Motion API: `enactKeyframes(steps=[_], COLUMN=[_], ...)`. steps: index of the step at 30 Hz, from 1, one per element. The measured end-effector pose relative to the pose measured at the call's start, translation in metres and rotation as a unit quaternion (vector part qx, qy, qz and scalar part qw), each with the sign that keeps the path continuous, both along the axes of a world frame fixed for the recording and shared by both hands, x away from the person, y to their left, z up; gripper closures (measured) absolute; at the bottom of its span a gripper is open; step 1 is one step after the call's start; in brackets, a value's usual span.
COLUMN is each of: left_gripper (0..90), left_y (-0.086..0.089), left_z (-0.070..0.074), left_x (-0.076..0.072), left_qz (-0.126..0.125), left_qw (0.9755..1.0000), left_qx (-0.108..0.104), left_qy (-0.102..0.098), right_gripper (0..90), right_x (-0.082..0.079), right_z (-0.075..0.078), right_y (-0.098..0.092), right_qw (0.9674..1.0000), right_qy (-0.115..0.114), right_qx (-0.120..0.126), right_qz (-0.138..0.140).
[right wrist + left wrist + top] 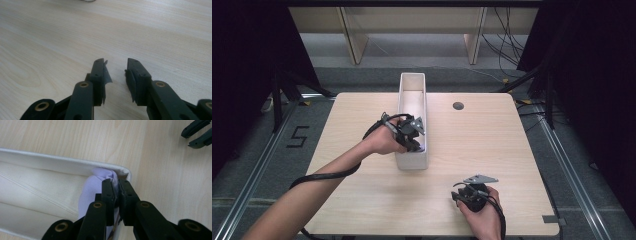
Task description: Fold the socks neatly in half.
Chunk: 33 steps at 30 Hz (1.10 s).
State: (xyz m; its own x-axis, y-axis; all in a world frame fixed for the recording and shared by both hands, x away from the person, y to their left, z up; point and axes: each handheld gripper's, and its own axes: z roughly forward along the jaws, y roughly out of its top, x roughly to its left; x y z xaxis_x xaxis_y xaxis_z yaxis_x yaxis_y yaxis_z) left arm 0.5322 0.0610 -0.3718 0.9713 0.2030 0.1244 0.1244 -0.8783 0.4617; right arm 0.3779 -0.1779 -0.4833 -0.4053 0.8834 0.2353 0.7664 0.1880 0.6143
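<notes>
One white bin (pixel 412 95), one lilac cloth (pixel 91 192)

A long white bin (pixel 412 90) lies lengthwise on the light wooden tabletop (pixel 472 145), its far end reaching past the back edge. The left gripper (pixel 416 142) dips into the bin's near end, where a bit of pale lilac shows. The right gripper (pixel 467 191) rests near the front edge, well apart from the bin, nothing between its jaws

The light wooden table (pixel 492 150) carries a round dark grommet (pixel 458 105) beyond the right tongs. On the grey floor left of the left tongs, a black 5 (pixel 298 136) is marked.
</notes>
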Motion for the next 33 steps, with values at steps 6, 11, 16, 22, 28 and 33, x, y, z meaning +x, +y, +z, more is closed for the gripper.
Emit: enactKeyframes(steps=[6, 11, 16, 22, 28, 33], left_gripper=[83.3, 83.1, 82.8, 81.5, 66.9, 67.0], left_y=[0.0, 0.001, 0.003, 0.004, 0.01, 0.028], left_z=[-0.001, -0.002, -0.001, -0.003, 0.002, 0.022], left_x=[0.0, -0.001, 0.0, -0.001, 0.0, 0.01], left_qz=[-0.003, 0.001, -0.001, 0.008, 0.038, 0.063], left_qw=[1.0, 1.0, 1.0, 0.9998, 0.9964, 0.9902], left_qx=[0.0, -0.007, -0.008, -0.018, -0.074, -0.125], left_qy=[0.002, 0.003, 0.004, 0.009, 0.016, 0.002], right_gripper=[67.7, 67.7, 67.6, 67.5, 67.2, 67.0], right_x=[0.002, 0.002, 0.002, 0.003, 0.003, 0.003], right_z=[-0.001, -0.002, -0.001, -0.002, -0.002, -0.001], right_y=[-0.002, -0.002, -0.002, -0.003, -0.003, -0.003], right_qw=[0.9999, 0.9998, 0.9999, 0.9995, 0.9995, 0.9998], right_qy=[-0.005, -0.003, 0.0, -0.014, -0.014, -0.004], right_qx=[-0.008, -0.017, -0.013, -0.02, -0.018, -0.01], right_qz=[0.01, 0.006, 0.007, 0.021, 0.022, 0.014])
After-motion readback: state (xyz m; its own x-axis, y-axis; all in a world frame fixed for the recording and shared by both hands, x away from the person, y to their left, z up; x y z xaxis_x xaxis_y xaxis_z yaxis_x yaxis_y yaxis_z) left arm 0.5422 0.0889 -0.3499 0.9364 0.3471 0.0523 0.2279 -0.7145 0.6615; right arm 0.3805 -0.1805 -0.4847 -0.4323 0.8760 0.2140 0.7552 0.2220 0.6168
